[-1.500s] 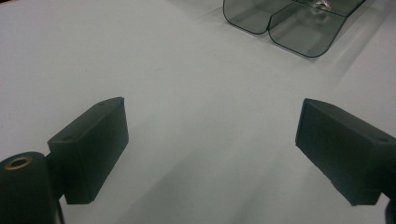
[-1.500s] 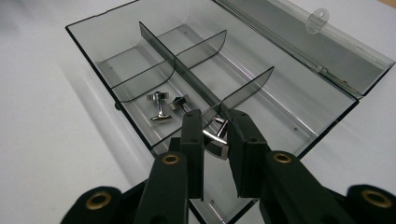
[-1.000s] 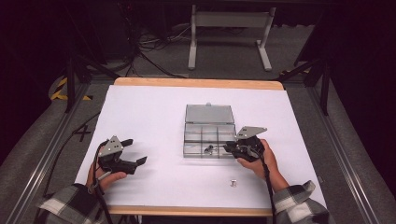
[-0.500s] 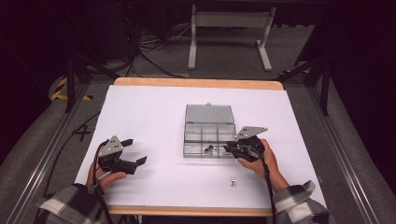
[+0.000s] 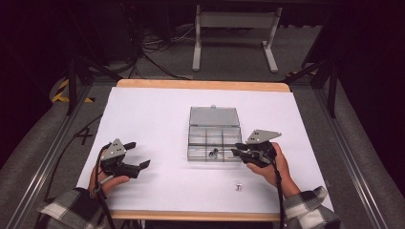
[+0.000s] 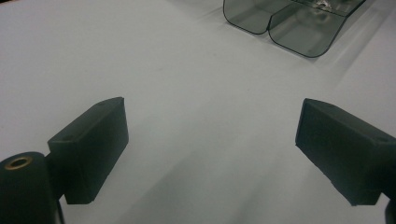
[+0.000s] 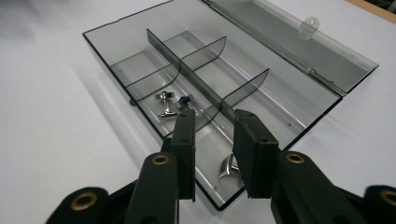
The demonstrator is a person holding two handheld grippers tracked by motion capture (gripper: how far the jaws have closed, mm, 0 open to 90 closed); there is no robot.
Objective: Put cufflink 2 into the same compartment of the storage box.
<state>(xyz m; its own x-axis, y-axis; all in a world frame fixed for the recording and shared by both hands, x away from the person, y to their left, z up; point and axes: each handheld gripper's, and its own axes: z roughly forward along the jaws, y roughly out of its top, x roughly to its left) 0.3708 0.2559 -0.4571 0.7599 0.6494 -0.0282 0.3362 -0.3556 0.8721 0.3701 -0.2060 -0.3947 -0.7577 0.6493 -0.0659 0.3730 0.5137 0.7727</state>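
On the white table (image 5: 157,114) sits a clear compartment box (image 5: 213,138), lid open, holding small metal pieces (image 7: 167,104). The left gripper (image 5: 133,153) rests well apart, jaws wide. The right gripper (image 7: 212,140) hovers over the box's near edge, jaws narrow, holding nothing. A small metal part (image 5: 238,187) lies nearby.
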